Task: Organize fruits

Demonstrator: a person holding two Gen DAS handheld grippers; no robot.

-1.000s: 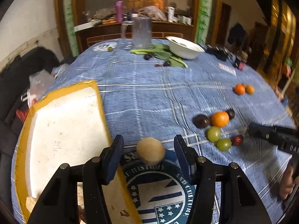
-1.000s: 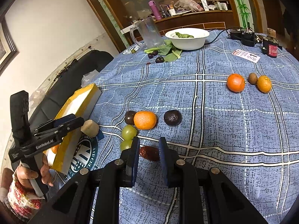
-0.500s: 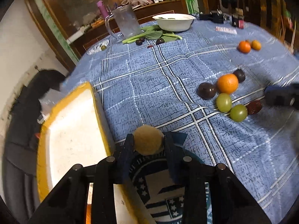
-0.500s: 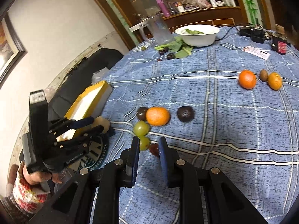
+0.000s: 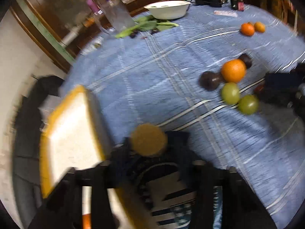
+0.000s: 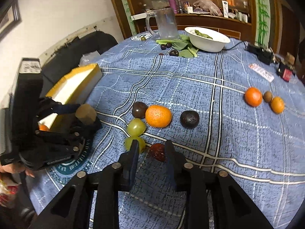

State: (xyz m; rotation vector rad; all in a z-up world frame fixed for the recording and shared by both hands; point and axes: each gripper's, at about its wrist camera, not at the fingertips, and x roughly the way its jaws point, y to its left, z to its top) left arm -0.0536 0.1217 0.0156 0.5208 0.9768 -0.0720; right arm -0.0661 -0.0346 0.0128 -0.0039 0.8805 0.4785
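A blue cloth (image 6: 219,114) crossed with white checks carries an orange mandarin (image 6: 158,116), two green grapes (image 6: 136,127), a white bowl (image 6: 206,42) and a yellow-rimmed white box (image 6: 76,87).

- Right gripper (image 6: 150,153): matte black, two flat dark-blue pads at the tips, angular link arms behind them with triangular cut-outs.
- Round silver rivets mark each joint behind the pads.
- Left gripper (image 6: 83,117): the same black build, silver screw heads along its arms, small white lettering on the body behind the claw.
- A tall black block with a pale label stands at its rear.
- Hand (image 6: 11,168) behind the left gripper: a red patterned sleeve at the wrist.
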